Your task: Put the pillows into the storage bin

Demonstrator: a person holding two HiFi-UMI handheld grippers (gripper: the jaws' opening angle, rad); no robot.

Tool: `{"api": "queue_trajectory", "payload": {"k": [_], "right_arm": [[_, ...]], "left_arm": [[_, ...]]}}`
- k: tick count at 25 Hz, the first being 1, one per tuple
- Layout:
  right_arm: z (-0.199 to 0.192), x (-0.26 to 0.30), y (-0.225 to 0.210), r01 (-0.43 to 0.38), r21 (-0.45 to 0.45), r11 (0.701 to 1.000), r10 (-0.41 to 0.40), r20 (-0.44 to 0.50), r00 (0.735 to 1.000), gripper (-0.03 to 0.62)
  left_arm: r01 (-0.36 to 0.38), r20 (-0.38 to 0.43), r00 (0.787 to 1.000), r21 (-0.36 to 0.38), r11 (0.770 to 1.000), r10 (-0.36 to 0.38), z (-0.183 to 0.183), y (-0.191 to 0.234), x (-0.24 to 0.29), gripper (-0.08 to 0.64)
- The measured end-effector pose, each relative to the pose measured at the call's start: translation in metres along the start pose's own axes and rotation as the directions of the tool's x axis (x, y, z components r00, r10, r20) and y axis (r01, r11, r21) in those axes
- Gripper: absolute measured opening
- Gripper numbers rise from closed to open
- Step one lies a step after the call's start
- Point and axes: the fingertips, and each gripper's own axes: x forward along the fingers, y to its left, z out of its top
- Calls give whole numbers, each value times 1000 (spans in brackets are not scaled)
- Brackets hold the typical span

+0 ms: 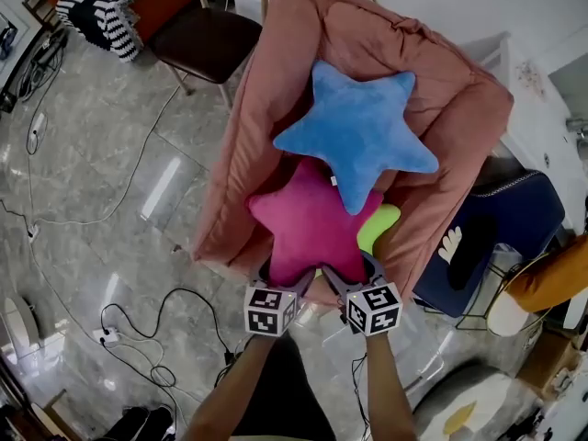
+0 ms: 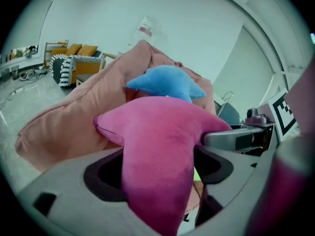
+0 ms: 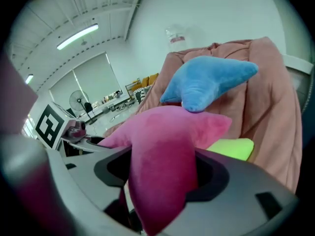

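Near us, at the bin's near edge, our right hand-held gripper [image 1: 354,274] clamps one arm of the pink star pillow [image 1: 308,228]. Our left hand-held gripper [image 1: 285,278] stands wide around another arm, not pressing. That pillow lies in the salmon fabric storage bin [image 1: 239,173], with the blue star pillow [image 1: 358,131] overlapping its far side and a green pillow [image 1: 378,226] at its right.
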Motion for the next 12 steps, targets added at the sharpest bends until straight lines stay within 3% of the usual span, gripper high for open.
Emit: {"api": "queue_trajectory", "payload": {"k": [7, 12], "right_arm": [[-15, -74, 33, 38, 100, 994, -48, 98, 994, 302], [-16, -122, 61, 69, 22, 997, -71, 139, 988, 302]], "left_arm": [[16, -3, 1000, 51, 999, -16, -14, -47, -58, 405], [37, 69, 997, 39, 999, -39, -22, -76, -100, 405]]}}
